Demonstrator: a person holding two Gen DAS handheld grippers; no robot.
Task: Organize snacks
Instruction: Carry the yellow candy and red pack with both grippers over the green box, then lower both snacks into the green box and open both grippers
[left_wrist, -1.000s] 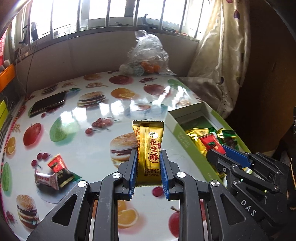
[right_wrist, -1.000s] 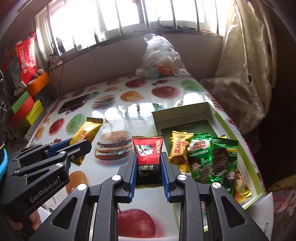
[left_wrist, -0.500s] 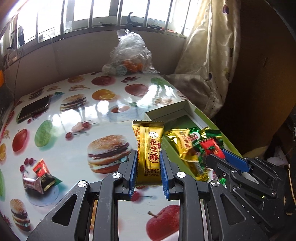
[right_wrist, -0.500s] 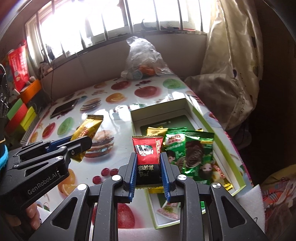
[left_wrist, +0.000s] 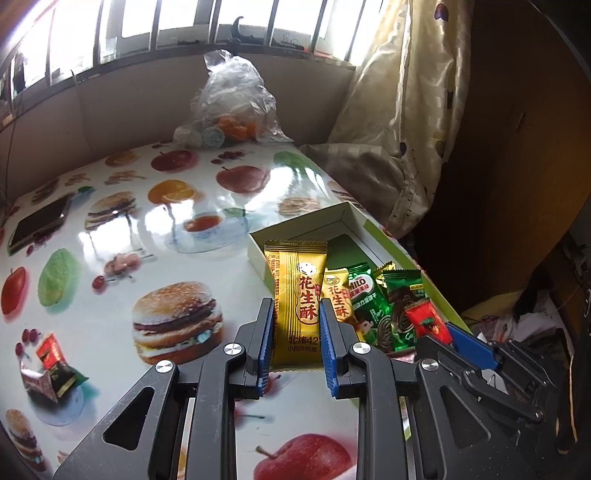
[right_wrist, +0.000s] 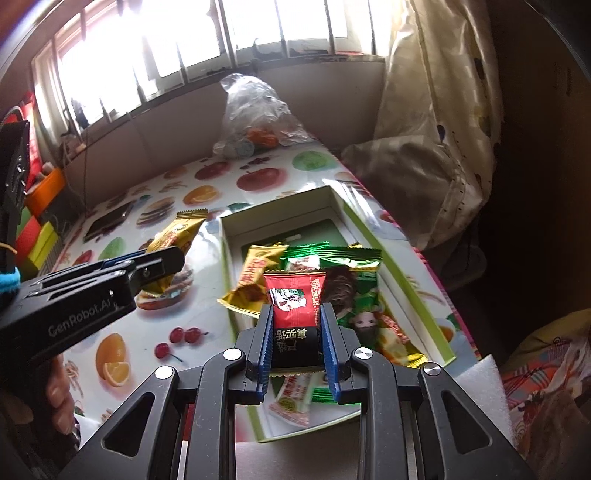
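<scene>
The left gripper (left_wrist: 296, 332) is clamped on a gold peanut-candy packet (left_wrist: 297, 301), its blue ribbed pads pressing both long edges; the packet stands upright between the fingers, held above the table near the box's left wall. The right gripper (right_wrist: 296, 334) is likewise closed on a red-and-black candy packet (right_wrist: 295, 317), gripped by its sides and hanging over the near half of the box (right_wrist: 397, 254).

The box is a shallow rectangular cardboard tray — white inner walls, lime-green outer edge, dark green floor — lying at the table's right side. Inside it a second gold packet (right_wrist: 255, 280) lies slanted against the left wall, beside glossy green foil biscuit packets (right_wrist: 354, 288) that overlap one another in the middle. A small white-and-red sachet (right_wrist: 291, 400) lies flat at the near end. The far end of the box shows bare floor.

In the left wrist view another small red-and-black candy (left_wrist: 51, 363) lies with a crinkled wrapper on the table (left_wrist: 110, 325), well apart from the box at the left. The tabletop is glossy and printed with burgers, apples, oranges and cherries. A dark phone (left_wrist: 37, 225) lies flat toward the far left, and a knotted clear plastic bag (left_wrist: 231, 107) holding orange things stands at the far edge under the window.
</scene>
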